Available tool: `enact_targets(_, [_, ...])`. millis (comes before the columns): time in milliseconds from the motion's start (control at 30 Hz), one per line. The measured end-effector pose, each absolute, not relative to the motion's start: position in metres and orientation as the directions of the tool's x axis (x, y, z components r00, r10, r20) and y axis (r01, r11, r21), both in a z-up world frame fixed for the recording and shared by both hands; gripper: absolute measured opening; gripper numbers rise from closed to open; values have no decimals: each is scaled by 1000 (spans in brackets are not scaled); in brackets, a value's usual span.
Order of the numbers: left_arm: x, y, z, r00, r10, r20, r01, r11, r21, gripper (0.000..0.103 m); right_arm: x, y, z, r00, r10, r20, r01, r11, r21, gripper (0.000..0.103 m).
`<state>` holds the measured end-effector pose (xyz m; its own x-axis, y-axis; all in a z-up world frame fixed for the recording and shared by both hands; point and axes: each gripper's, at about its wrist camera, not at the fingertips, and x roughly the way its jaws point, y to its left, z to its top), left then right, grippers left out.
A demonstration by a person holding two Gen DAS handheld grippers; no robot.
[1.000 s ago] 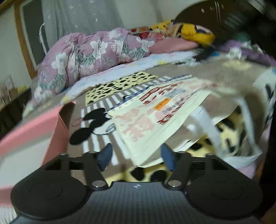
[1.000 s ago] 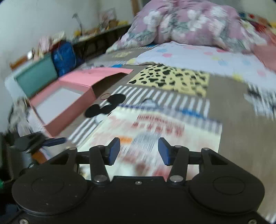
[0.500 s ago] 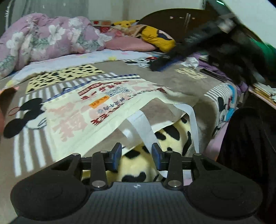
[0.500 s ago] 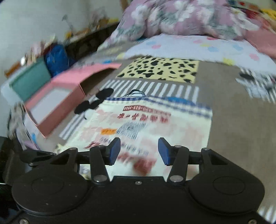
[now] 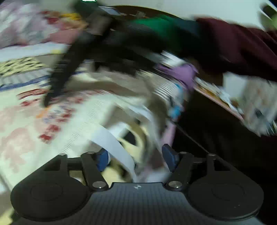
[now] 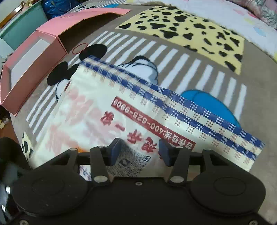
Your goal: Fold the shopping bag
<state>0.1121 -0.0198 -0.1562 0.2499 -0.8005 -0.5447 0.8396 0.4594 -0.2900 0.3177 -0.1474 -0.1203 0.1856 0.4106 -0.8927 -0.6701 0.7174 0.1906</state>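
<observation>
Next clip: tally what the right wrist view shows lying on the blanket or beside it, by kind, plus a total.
Shopping bag: 1
Pink box: 1
Teal bin: 1
Blue bag: 1
Total: 4
All sit on or beside the cartoon blanket; the right claw hovers open over the shopping bag.

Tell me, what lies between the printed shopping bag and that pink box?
In the right wrist view, only the bed blanket, its cartoon mouse print with black ears, lies between the shopping bag and the open pink box.
</observation>
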Motion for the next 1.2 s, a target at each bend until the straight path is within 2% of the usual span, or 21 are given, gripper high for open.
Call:
enact_targets(200, [53, -38, -180, 46, -725, -687, 920, 298, -253, 66, 320, -148, -122, 181, 416, -891, -654, 728, 207, 51])
enact_targets(367, [37, -25, -170, 119, -706, -698, 892, 384, -237, 66, 316, -149, -121, 216, 411, -886, -642, 743, 188, 49])
enact_targets(467, [26, -15, -157, 203, -684, -701, 871, 453, -190, 70, 311, -146, -119, 261, 398, -880, -631, 760, 156, 49])
enact_targets(567, [13, 1, -139, 376, -663, -647, 801, 584, -133, 72, 299, -147, -112, 330, 395, -857, -631, 768, 110, 49])
enact_targets(633, [8, 18, -126, 457, -672, -583, 748, 645, -158, 77, 293, -160, -101, 374, 430, -822, -608, 783, 133, 49])
enact_targets(800, [4, 59, -105, 635, -650, -417, 600, 755, -264, 78, 258, -207, -68, 458, 520, -721, -578, 790, 204, 49])
enact_targets(933, [25, 64, -98, 724, -554, -412, 470, 832, -293, 78, 210, -233, -64, 487, 559, -671, -596, 774, 213, 49])
enact_targets(967, [34, 59, -100, 735, -527, -426, 444, 850, -285, 73, 198, -236, -68, 497, 564, -659, -598, 773, 212, 44])
enact_targets(1000, [42, 50, -102, 743, -509, -434, 427, 861, -278, 69, 187, -239, -73, 503, 574, -646, -600, 770, 217, 30])
enact_targets(1033, [50, 43, -103, 750, -493, -441, 413, 870, -270, 60, 179, -241, -80, 505, 582, -637, -596, 769, 230, 26])
enact_targets(1067, [57, 38, -103, 755, -480, -447, 404, 877, -260, 51, 173, -240, -88, 506, 584, -635, -588, 772, 242, 26])
enact_targets(1133, [73, 27, -104, 764, -453, -459, 385, 891, -239, 39, 165, -233, -104, 510, 579, -637, -574, 780, 250, 25])
enact_targets(1200, [90, 12, -104, 770, -425, -476, 377, 905, -199, 34, 160, -224, -120, 496, 556, -667, -566, 790, 238, 25])
